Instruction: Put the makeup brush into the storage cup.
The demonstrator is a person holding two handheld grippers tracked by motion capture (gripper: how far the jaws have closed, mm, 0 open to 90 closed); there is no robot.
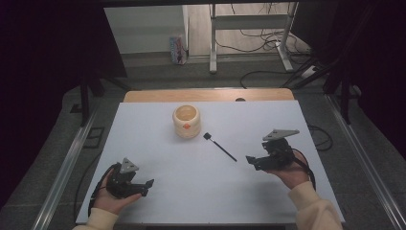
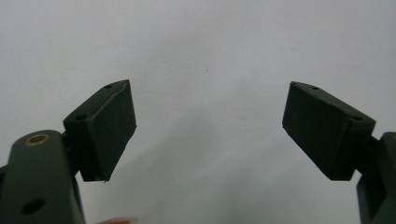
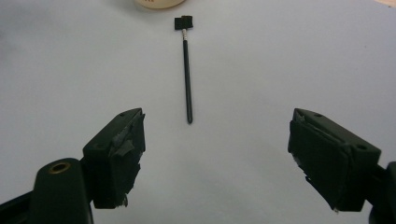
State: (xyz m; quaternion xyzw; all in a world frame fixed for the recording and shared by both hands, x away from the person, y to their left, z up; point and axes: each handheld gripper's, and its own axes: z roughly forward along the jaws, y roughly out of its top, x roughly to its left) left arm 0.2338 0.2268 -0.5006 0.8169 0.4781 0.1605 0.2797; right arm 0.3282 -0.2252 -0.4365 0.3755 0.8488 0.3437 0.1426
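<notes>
Right gripper view looks straight down the thin black brush (image 3: 187,74), its long axis running away from the right gripper (image 3: 215,158) toward the cream pot (image 3: 159,3); jaws gape wide and empty. On the white table (image 1: 158,143), the left gripper (image 1: 148,187), equally open and empty, sits well farther off.

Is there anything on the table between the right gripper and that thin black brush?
No. In the right gripper view, only bare white table lies between the right gripper and the brush.
</notes>
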